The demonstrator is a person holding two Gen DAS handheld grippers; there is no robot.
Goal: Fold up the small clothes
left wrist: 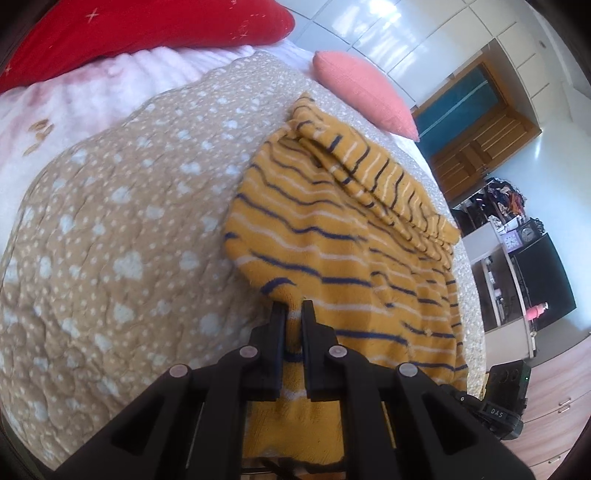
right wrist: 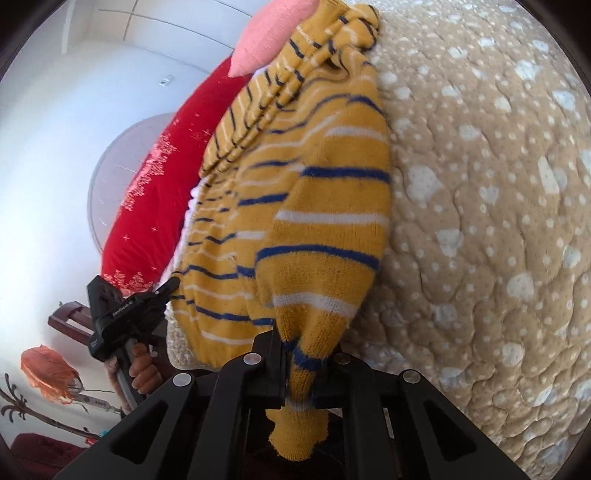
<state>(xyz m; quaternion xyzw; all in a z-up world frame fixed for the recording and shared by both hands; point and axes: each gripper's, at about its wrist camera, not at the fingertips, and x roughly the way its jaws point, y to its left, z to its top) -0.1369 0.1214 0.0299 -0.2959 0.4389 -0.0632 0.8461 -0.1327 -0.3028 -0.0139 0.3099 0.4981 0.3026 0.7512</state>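
Observation:
A small mustard-yellow knit sweater (left wrist: 343, 240) with navy and white stripes lies on the bed, its far part folded over into a ridge. My left gripper (left wrist: 293, 308) is shut on the sweater's near edge. In the right wrist view my right gripper (right wrist: 306, 354) is shut on another near part of the sweater (right wrist: 321, 229), and a yellow end hangs down between the fingers. The left gripper (right wrist: 125, 314) and the hand that holds it show at the left of that view.
The bed has a tan quilt with white spots (left wrist: 110, 240). A red cushion (left wrist: 147, 29) and a pink cushion (left wrist: 365, 92) lie at the far end. A wooden door (left wrist: 476, 125), shelves and a desk stand right of the bed.

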